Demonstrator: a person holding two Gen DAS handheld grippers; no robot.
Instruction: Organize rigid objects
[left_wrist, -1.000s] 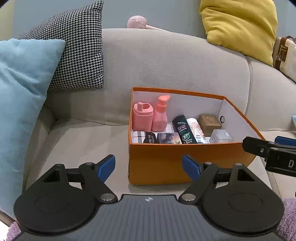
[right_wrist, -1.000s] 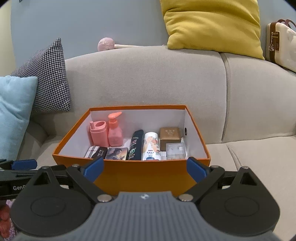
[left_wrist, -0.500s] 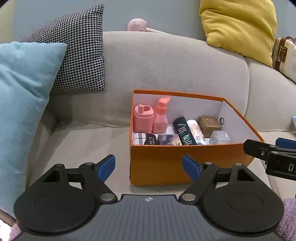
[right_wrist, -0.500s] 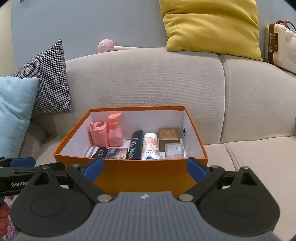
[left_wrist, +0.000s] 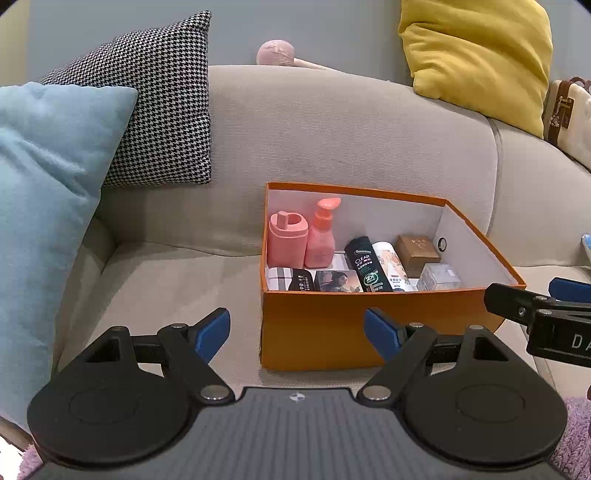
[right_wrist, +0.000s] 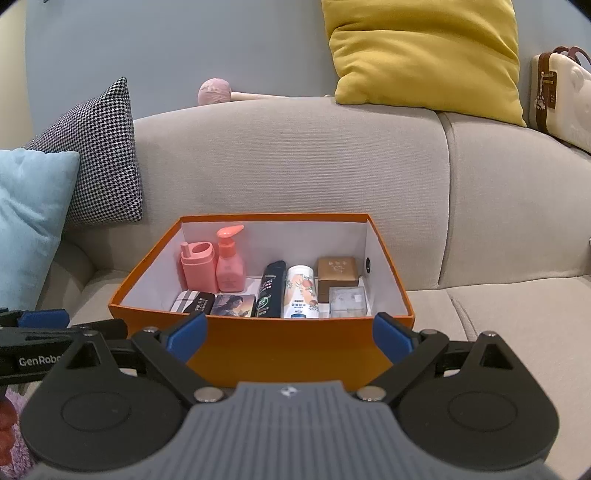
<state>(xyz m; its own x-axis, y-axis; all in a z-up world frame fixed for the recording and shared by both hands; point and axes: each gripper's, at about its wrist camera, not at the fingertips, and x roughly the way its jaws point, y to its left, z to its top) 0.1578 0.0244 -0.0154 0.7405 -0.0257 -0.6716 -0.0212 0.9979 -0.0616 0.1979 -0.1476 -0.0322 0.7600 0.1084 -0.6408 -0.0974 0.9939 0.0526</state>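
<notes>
Facing the sofa, both grippers hang just short of the orange box (right_wrist: 280, 350), each spread wide and holding nothing. The right gripper (right_wrist: 290, 338) is squarely in line with the box, whose long axis runs across its fingers; the near wall sits just ahead, between the blue pads. The left gripper (left_wrist: 297, 334) stands off to the left, with the box ahead and to its right, only the box's left corner between its pads. By this judgement the right gripper is the better placed for any reach into the box.

Contents, ahead of the right gripper:
- pink tub (right_wrist: 198, 267) and pink pump bottle (right_wrist: 229, 266), upright at far left, smooth plastic;
- black bottle (right_wrist: 271, 293) and white tube (right_wrist: 301, 291), lying side by side, long axes pointing away from the gripper;
- brown carton (right_wrist: 337, 275) with a clear cube (right_wrist: 348, 301) in front, far right;
- two flat packs (right_wrist: 214, 303) at near left.

The box is stiff card, white inside. All items appear already stowed; none lies loose on the sofa seat (left_wrist: 166, 280).
</notes>
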